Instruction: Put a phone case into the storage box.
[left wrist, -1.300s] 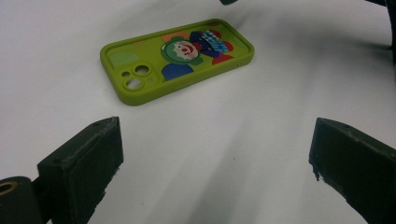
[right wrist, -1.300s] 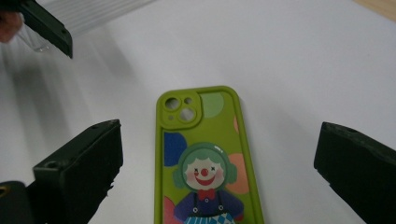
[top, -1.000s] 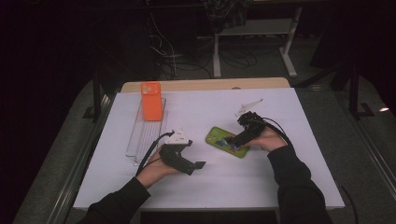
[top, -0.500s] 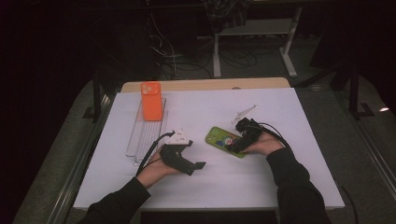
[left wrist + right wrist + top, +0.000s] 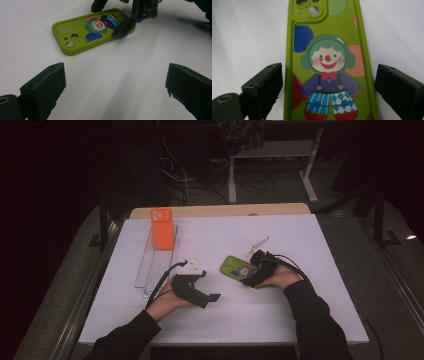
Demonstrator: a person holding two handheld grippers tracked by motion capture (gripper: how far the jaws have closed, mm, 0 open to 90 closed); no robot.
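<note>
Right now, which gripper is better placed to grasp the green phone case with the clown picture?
The right gripper. Its open jaws already stand on either side of the green clown phone case. The left gripper is also open but rests apart, with bare white table between it and the case.

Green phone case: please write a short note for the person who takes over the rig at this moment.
Right claw: open, jaws on either side of the green phone case, not closed on it.
Left claw: open, holds nothing, low over the white table, pointing at the case.
Case: flat on the table, clown picture up.
Orange phone case: upright at the far end of the clear rack.
Done: right claw lined up.
Left, probably: close and lift.
</note>
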